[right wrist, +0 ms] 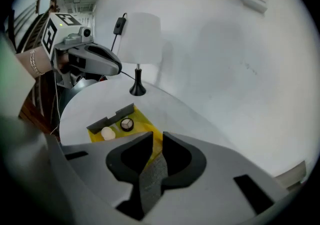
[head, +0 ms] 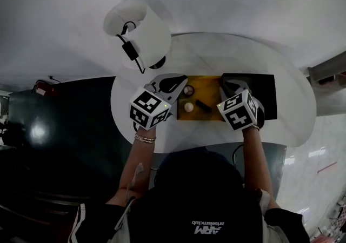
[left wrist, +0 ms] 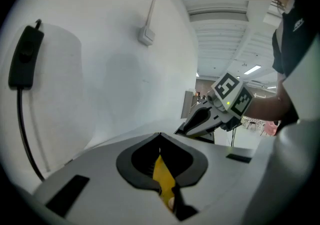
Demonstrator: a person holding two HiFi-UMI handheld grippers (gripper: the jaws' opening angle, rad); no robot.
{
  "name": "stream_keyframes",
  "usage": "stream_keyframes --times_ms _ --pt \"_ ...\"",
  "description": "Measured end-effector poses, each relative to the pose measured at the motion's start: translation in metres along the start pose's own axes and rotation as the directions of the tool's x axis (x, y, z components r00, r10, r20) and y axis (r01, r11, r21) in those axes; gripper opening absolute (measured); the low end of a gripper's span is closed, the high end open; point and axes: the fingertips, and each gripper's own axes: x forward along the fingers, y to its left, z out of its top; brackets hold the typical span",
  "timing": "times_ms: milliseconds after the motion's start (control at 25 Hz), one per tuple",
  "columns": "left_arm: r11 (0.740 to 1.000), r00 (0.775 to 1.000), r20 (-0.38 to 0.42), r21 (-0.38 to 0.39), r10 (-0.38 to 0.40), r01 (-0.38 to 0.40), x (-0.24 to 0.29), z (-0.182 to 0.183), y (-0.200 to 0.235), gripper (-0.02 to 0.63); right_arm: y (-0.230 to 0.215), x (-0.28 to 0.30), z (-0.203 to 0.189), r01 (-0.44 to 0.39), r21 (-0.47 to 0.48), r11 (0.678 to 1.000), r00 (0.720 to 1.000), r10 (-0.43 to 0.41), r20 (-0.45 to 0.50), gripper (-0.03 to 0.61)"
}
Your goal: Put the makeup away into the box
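Makeup, namely compact (head: pixel 188 90), white piece (head: pixel 188 107) and black tube (head: pixel 203 105), lies inside the yellow box (head: pixel 210 88); none is seen loose on the table (head: pixel 216 53). Probably left: shutting the black lid (head: pixel 265 96), open at 3 o'clock. Left gripper (left wrist: pixel 160 136), at 9 o'clock, is clenched and empty. Right gripper (right wrist: pixel 158 134), at 3 o'clock, has its jaws slightly parted and empty. Lamp (head: pixel 143 34) stands at 11 o'clock, out of the way.

The right gripper (right wrist: pixel 156 136) hangs over a round white table (right wrist: pixel 200 119), its jaws slightly apart with nothing between them; a rough grey surface (right wrist: pixel 152 179) shows through the gap. Just beyond the tips lies an open yellow box (right wrist: pixel 97 128) holding a white round piece (right wrist: pixel 107 132) and a small round pot (right wrist: pixel 127 124). Behind stands a white lamp (right wrist: pixel 140 44). The left gripper (right wrist: pixel 119 69) hovers at the left.
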Motion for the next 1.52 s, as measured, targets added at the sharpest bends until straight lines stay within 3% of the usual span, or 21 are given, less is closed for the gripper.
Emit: stream_keyframes --times_ms 320,560,680,800,1120,1360,1520 --pt "0.996 0.996 0.08 0.083 0.025 -0.032 -0.009 0.055 0.004 0.017 -0.038 -0.042 0.03 0.084 0.038 0.996 0.986 -0.089 0.142 0.054" --pt "0.984 0.974 0.196 0.114 0.115 -0.139 -0.027 0.092 0.02 0.017 -0.059 -0.067 0.052 0.097 0.056 0.994 0.951 -0.109 0.289 0.041" --pt "0.978 0.964 0.226 0.123 0.14 -0.171 -0.037 0.104 0.026 0.017 -0.069 -0.084 0.066 0.072 0.097 0.993 0.911 -0.106 0.399 0.035" --pt "0.972 0.957 0.249 0.139 0.152 -0.191 -0.047 0.115 0.031 0.017 -0.079 -0.102 0.08 0.012 0.148 0.989 0.844 -0.09 0.528 0.029" --pt "0.953 0.939 0.279 0.166 0.199 -0.252 -0.064 0.131 0.046 0.017 -0.097 -0.131 0.099 -0.051 0.182 0.982 0.744 -0.084 0.663 0.018" --pt "0.949 0.933 0.288 0.166 0.214 -0.269 -0.069 0.133 0.05 0.017 -0.096 -0.141 0.105 -0.099 0.181 0.979 0.699 -0.061 0.712 0.018" --pt "0.946 0.93 0.292 0.165 0.223 -0.278 -0.073 0.134 0.052 0.017 -0.093 -0.144 0.11 -0.107 0.159 0.981 0.685 -0.043 0.728 0.018"
